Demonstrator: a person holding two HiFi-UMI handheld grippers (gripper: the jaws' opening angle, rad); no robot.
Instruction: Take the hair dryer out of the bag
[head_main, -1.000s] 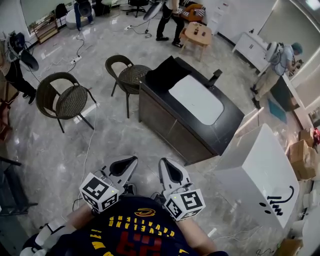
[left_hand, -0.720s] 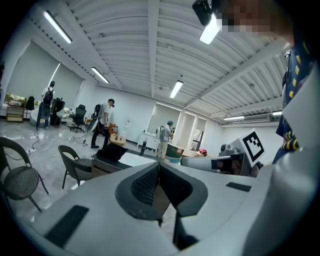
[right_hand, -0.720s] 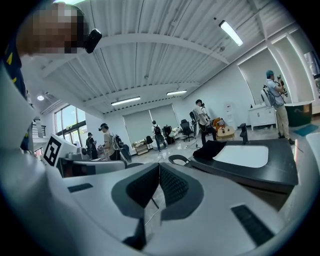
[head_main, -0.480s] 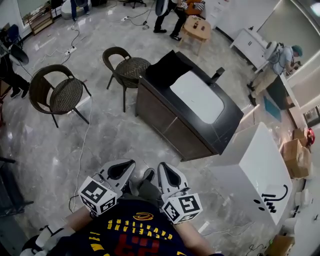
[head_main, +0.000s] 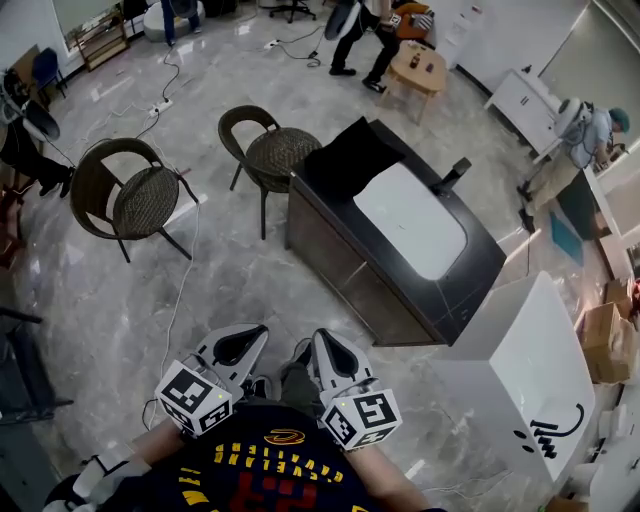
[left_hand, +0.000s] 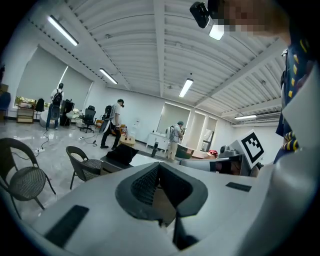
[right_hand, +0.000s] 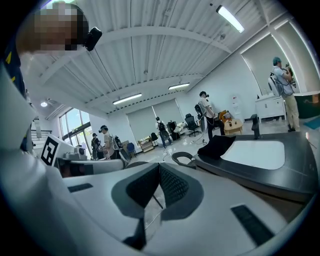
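The room was a wide, bright hall with a polished grey marble floor, where several people stood at work along the far walls. A long dark counter stood at an angle in the middle of it, with a rounded white panel set into its top. To its right was a white table. To its left two brown wicker chairs stood apart, the nearer chair farther out on the floor and the farther chair just beside the counter's far corner. On that far end of the counter lay the black bag, slumped, with one edge hanging over the side; the hair dryer could not be made out in any view. A small dark upright object stood at the counter's other edge. A thin cable trailed over the floor. The left tongs and the right tongs were held side by side close to the person's chest, over bare floor and short of the counter. Both pointed toward the counter and were well apart from the bag, which lay ahead of them and somewhat to the right. Each pair of tongs was fully closed, its pads together with nothing between them.
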